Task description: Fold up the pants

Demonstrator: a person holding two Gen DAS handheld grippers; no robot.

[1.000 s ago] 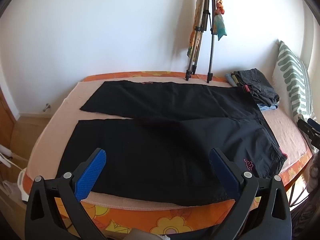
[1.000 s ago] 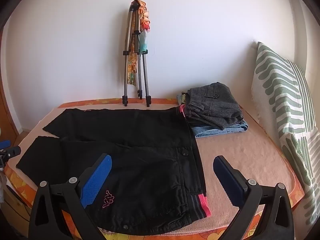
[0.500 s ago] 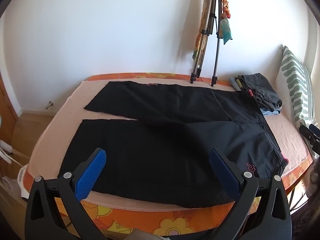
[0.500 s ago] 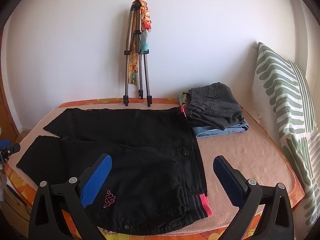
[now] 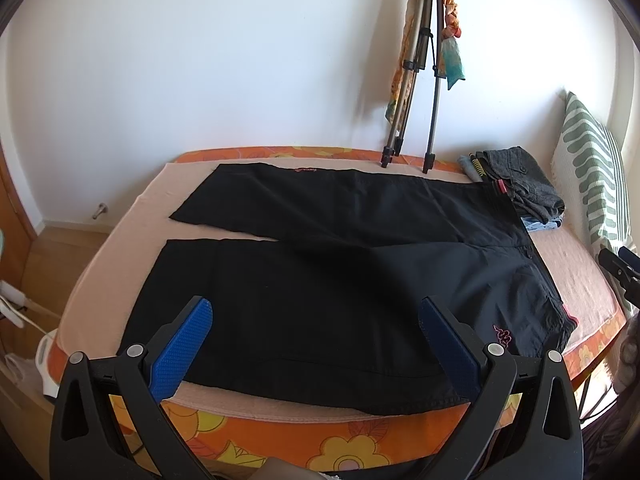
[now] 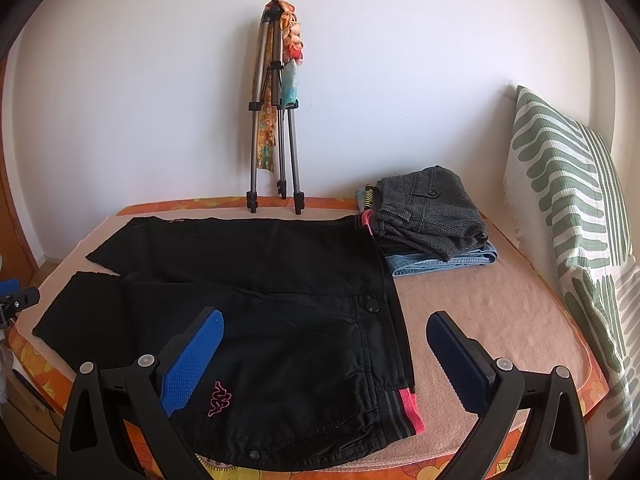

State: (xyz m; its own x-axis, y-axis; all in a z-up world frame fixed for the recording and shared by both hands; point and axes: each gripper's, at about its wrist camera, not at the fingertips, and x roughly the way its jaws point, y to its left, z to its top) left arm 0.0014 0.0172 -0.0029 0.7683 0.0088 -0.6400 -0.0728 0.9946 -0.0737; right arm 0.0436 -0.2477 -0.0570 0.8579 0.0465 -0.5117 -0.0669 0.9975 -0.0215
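Above flat black pants (image 5: 340, 280), left hand-held gripper (image 5: 316, 344) level, spread wide, right hand-held gripper (image 6: 326, 354) likewise

Blurred hand (image 5: 628, 354), perhaps the person's, cut off at the frame's edge.

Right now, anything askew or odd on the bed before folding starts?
Mostly fine. The black pants with pink logo lie flat, legs splayed apart; their waistband's far end touches the stack of folded grey and denim clothes. Left claw and right claw are open, empty.
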